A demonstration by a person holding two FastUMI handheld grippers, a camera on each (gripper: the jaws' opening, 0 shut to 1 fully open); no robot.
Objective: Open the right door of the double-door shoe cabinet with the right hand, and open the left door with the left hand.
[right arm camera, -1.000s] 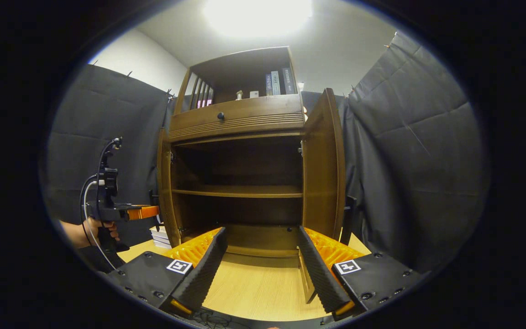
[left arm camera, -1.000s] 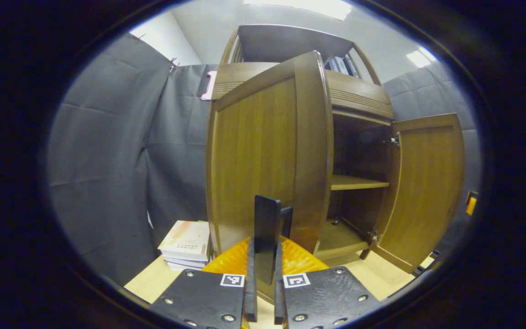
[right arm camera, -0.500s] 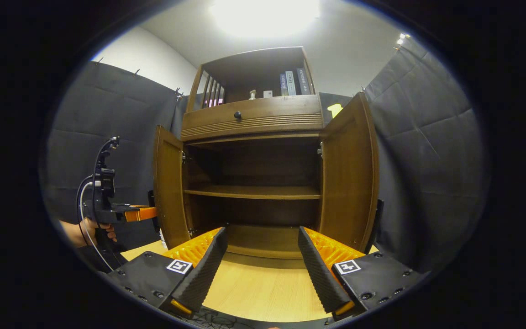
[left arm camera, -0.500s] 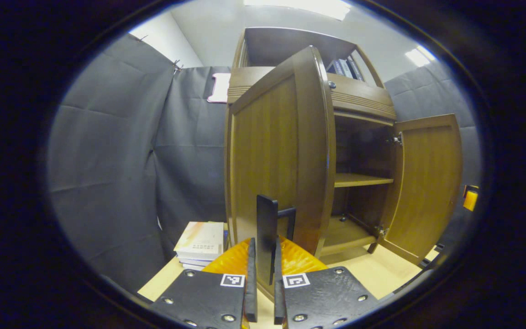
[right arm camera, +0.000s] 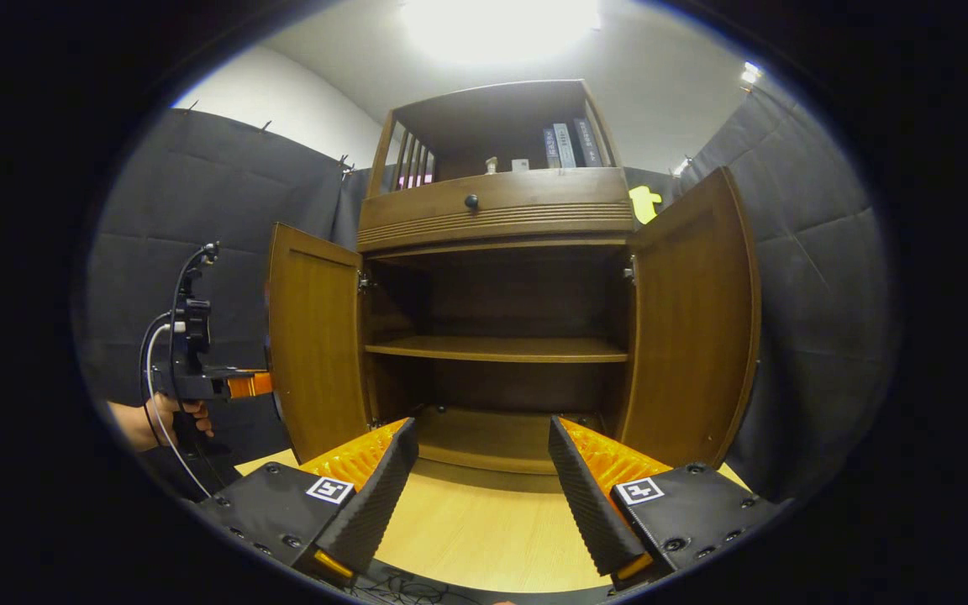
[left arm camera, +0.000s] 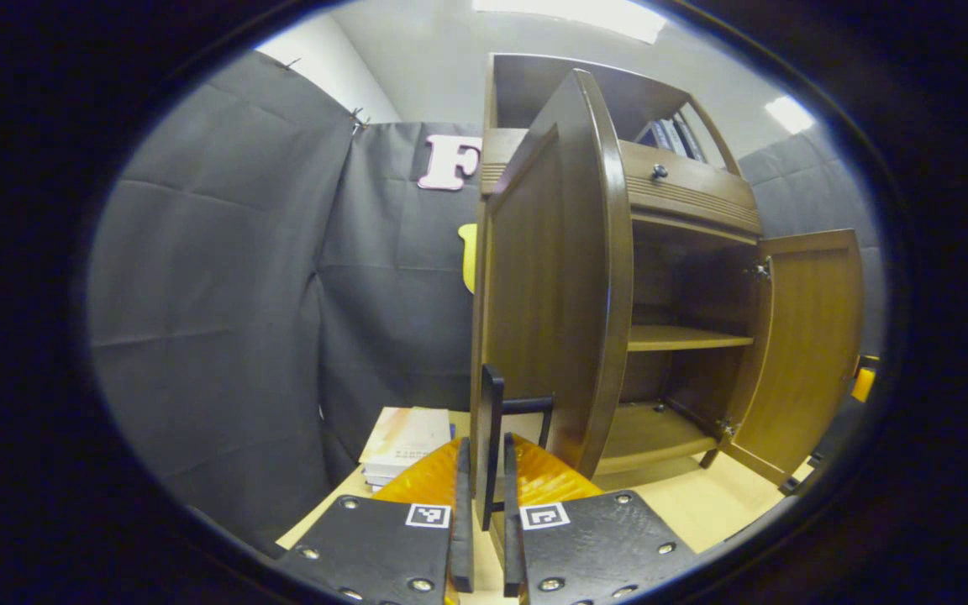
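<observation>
in the left gripper view the left tongs (left arm camera: 484, 470) were pinched on the dark handle (left arm camera: 492, 437) of the left door (left arm camera: 551, 277), both fingers pressing its flat bar from either side. that door stood swung well out from the shoe cabinet (left arm camera: 686, 202), seen almost edge-on, with its handle low near the free edge. a stack of books (left arm camera: 404, 441) lay on the pale worktop (left arm camera: 702, 504) just beside the cabinet's left side. farther off, the right door (left arm camera: 807, 353) also stood wide open. in the right gripper view the right tongs (right arm camera: 480, 470) were spread wide apart with nothing between the fingers, hovering over the worktop in front of the cabinet. both doors were open there, showing a middle shelf (right arm camera: 497, 349) and the floor of the cabinet, bare as far as could be seen. above the doors ran a drawer with a small dark knob (right arm camera: 471, 202), and a few books stood upright in the open top section (right arm camera: 568, 147). at the left edge of this view a hand (right arm camera: 160, 416) held the other gripper's grip against the left door.
</observation>
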